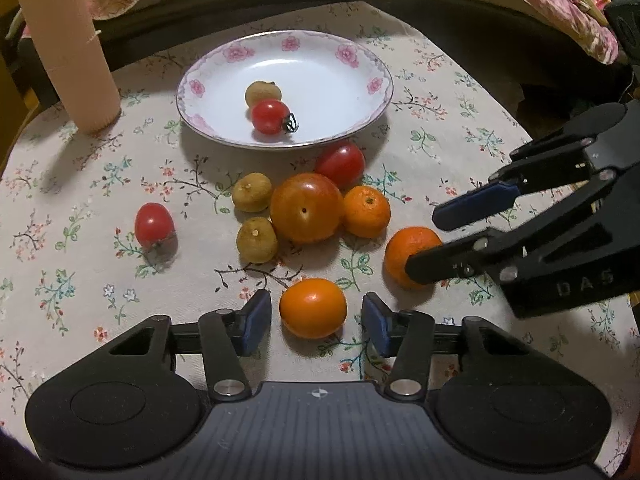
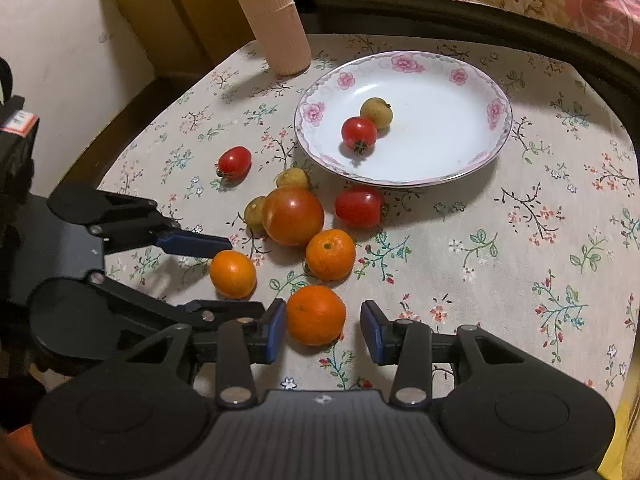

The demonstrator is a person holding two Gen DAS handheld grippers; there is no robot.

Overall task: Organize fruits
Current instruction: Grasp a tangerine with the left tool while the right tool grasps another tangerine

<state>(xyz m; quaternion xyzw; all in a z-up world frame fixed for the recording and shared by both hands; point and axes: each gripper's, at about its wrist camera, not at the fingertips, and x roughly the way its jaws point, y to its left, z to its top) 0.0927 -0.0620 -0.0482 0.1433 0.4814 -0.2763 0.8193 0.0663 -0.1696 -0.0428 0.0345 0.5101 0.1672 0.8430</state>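
Two open grippers, each straddling a small orange beside a heap of fruit on a floral tablecloth.

A small orange (image 1: 313,308) sits on the tablecloth (image 1: 80,264) between the wide-spread blue pads of the left gripper (image 1: 316,322), clear of both; a second small orange (image 2: 316,315) lies the same way inside the right gripper (image 2: 324,330), close to its left pad, though contact cannot be told. A third orange (image 1: 367,211) rests against a large orange-red tomato (image 1: 306,213), with two tan longans (image 1: 252,192) at the tomato's other side and a red cherry tomato (image 1: 340,163) just by the plate's rim. Another cherry tomato (image 1: 153,225) lies apart to the left. The flower-rimmed plate (image 1: 344,54) holds one cherry tomato (image 1: 270,116) touching one longan (image 1: 262,93). A ribbed peach cylinder (image 1: 68,48) stands near the plate.
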